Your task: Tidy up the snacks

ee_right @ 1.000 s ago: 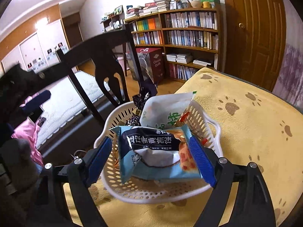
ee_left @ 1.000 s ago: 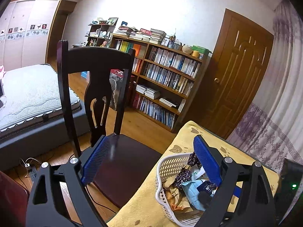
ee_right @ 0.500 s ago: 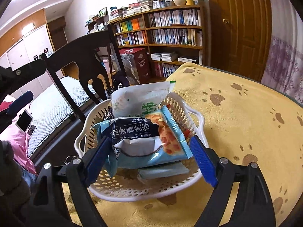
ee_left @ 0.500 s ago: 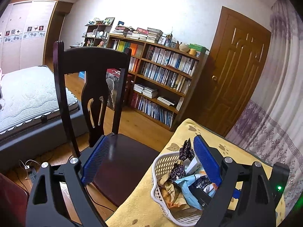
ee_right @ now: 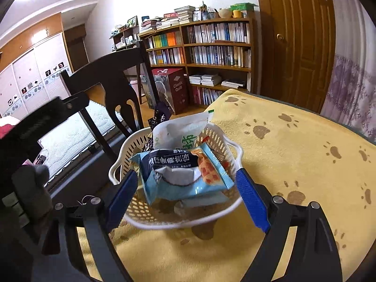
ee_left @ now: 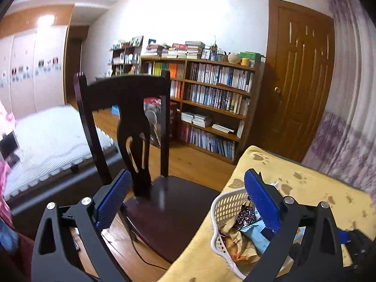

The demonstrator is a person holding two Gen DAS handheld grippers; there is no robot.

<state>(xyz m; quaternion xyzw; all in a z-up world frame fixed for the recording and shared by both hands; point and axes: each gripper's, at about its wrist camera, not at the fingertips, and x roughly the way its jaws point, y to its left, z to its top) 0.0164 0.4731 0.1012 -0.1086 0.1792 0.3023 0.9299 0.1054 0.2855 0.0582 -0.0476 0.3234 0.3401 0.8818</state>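
Observation:
A white perforated basket (ee_right: 231, 148) stands on the yellow paw-print cloth (ee_right: 293, 155) and holds several snack packs. On top lies a light blue pack (ee_right: 183, 176), with a white pack (ee_right: 183, 131) standing behind it and a dark purple pack (ee_right: 159, 117) at the far rim. My right gripper (ee_right: 186, 198) is open, level with the basket's near side, and grips nothing. In the left wrist view the basket (ee_left: 225, 204) sits low at the right. My left gripper (ee_left: 185, 201) is open over the chair seat and empty; its right finger overlaps the basket.
A dark wooden chair (ee_left: 122, 94) stands against the table's left edge. Beyond it are a bed (ee_left: 51, 134), a long bookshelf (ee_left: 211, 98) and a brown door (ee_left: 303, 89). A curtain (ee_right: 347, 94) hangs at the right. Bare cloth lies right of the basket.
The right gripper has pulled back a little from the basket, and the blue pack now lies in the basket, free of its fingers. The left wrist view has shifted; the basket sits lower right.

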